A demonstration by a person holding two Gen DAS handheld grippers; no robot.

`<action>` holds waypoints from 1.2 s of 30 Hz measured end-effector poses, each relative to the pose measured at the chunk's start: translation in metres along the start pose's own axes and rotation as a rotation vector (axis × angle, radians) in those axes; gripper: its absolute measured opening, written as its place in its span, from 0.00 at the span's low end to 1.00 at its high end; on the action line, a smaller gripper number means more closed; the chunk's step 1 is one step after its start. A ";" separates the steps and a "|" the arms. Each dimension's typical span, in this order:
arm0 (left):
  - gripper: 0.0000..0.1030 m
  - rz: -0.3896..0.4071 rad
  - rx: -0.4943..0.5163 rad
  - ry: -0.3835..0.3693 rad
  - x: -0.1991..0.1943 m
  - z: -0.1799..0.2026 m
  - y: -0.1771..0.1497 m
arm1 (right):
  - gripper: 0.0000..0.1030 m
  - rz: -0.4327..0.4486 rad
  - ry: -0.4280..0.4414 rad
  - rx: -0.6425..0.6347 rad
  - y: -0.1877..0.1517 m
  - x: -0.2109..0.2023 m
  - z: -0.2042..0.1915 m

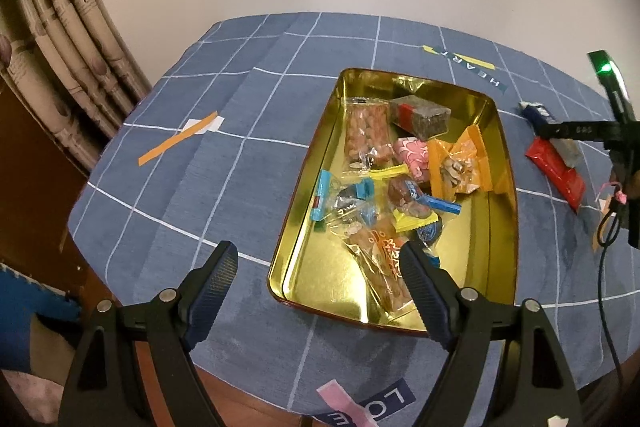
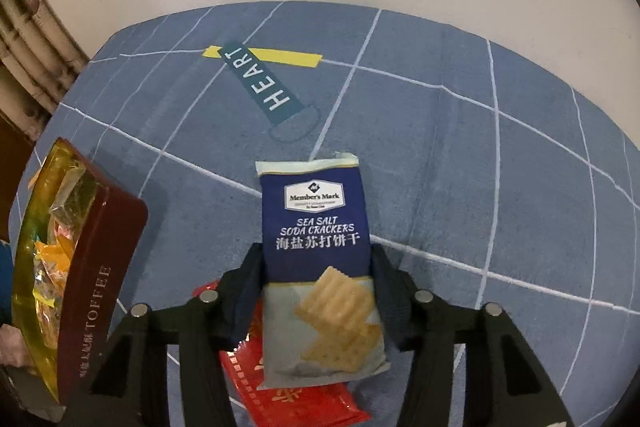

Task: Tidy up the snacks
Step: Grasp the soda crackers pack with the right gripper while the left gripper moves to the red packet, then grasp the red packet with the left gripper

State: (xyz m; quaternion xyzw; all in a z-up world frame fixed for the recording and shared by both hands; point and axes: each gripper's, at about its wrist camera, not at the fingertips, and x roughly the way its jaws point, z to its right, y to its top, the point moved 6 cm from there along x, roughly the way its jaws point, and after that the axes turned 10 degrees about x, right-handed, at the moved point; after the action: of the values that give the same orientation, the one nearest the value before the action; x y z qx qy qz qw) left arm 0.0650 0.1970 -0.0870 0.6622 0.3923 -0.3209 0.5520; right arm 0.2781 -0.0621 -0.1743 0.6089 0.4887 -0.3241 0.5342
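Note:
A gold toffee tin [image 1: 502, 227] lies open on the blue checked cloth and holds several wrapped snacks. My left gripper [image 1: 316, 263] is open and empty, hovering over the tin's near left corner. My right gripper [image 2: 316, 259] is shut on a blue and grey sea salt soda cracker packet [image 2: 320, 267], held above the cloth. It shows in the left wrist view [image 1: 568, 131] at the far right. A red snack packet [image 2: 296, 391] lies on the cloth under the cracker packet; it also shows in the left wrist view [image 1: 554, 171]. The tin's maroon wall [image 2: 92, 303] stands at the left.
The blue cloth [image 1: 192, 195] covers a round table with a HEART label [image 2: 260, 83] and an orange strip [image 1: 176, 145]. A curtain [image 1: 60, 39] and a white wall stand behind. A black cable [image 1: 604, 287] hangs at the right.

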 end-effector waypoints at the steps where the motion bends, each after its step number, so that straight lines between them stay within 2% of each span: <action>1: 0.77 -0.005 -0.003 -0.006 -0.001 0.001 0.000 | 0.49 0.018 0.012 0.006 0.000 -0.007 0.002; 4: 0.77 0.008 -0.005 -0.052 -0.012 0.008 0.004 | 0.49 0.092 0.069 0.017 -0.005 -0.041 0.014; 6: 0.77 0.022 0.006 -0.108 -0.022 0.019 0.010 | 0.49 0.140 0.051 0.053 -0.023 -0.069 0.039; 8: 0.77 0.018 0.025 -0.185 -0.031 0.037 0.016 | 0.49 0.165 0.005 0.095 -0.050 -0.091 0.071; 10: 0.77 0.002 0.047 -0.272 -0.038 0.061 0.025 | 0.49 0.183 -0.079 0.131 -0.084 -0.107 0.108; 14: 0.77 -0.078 0.069 -0.454 -0.045 0.125 0.046 | 0.49 0.206 -0.148 0.199 -0.143 -0.126 0.164; 16: 0.78 -0.098 0.077 -0.497 -0.045 0.153 0.060 | 0.49 0.211 -0.167 0.220 -0.158 -0.130 0.181; 18: 0.78 -0.151 0.075 -0.529 -0.036 0.186 0.077 | 0.49 0.206 -0.174 0.237 -0.170 -0.128 0.197; 20: 0.78 -0.191 0.038 -0.558 -0.020 0.210 0.093 | 0.49 0.213 -0.144 0.270 -0.174 -0.126 0.207; 23: 0.77 -0.278 -0.035 -0.546 0.018 0.240 0.109 | 0.49 0.232 -0.114 0.286 -0.177 -0.124 0.211; 25: 0.76 -0.324 -0.047 -0.528 0.039 0.255 0.114 | 0.50 0.236 -0.077 0.291 -0.178 -0.121 0.214; 31: 0.72 -0.402 -0.098 -0.398 0.089 0.271 0.124 | 0.50 0.276 -0.036 0.276 -0.178 -0.114 0.211; 34: 0.59 -0.449 -0.128 -0.368 0.104 0.277 0.123 | 0.51 0.293 -0.013 0.279 -0.179 -0.114 0.212; 36: 0.59 -0.446 -0.128 -0.335 0.110 0.279 0.126 | 0.52 0.306 0.005 0.287 -0.180 -0.114 0.212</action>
State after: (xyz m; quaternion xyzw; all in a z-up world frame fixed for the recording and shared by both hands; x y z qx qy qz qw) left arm 0.2309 -0.0698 -0.1730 0.4609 0.4513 -0.5139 0.5655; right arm 0.1001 -0.3046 -0.1759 0.7467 0.3407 -0.3041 0.4836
